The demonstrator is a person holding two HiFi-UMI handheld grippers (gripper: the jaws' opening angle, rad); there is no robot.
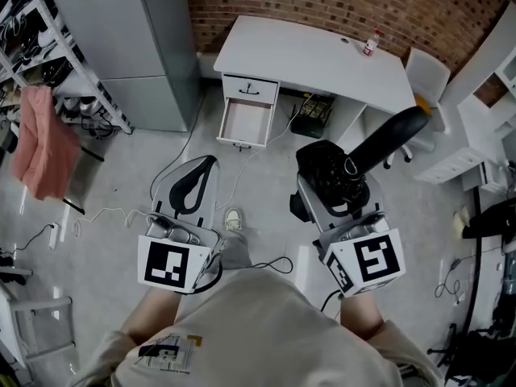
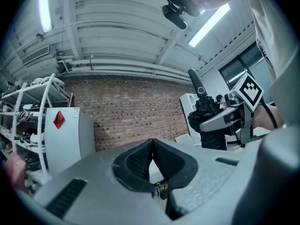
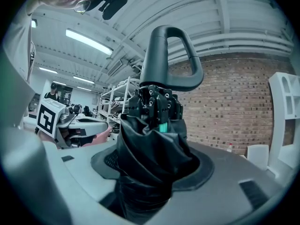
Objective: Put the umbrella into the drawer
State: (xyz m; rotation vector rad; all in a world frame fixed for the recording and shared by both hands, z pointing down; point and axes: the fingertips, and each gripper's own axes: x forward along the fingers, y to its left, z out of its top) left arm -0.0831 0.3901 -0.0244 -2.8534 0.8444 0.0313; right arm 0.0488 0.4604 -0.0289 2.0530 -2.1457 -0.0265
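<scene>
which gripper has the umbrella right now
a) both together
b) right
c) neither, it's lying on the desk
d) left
b: the folded black umbrella stands clamped between the jaws of the right gripper, while the left gripper has its jaws shut together on nothing.

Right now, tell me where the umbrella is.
The folded black umbrella is clamped in the right gripper at the head view's right, short of the white desk and its open drawer.
</scene>
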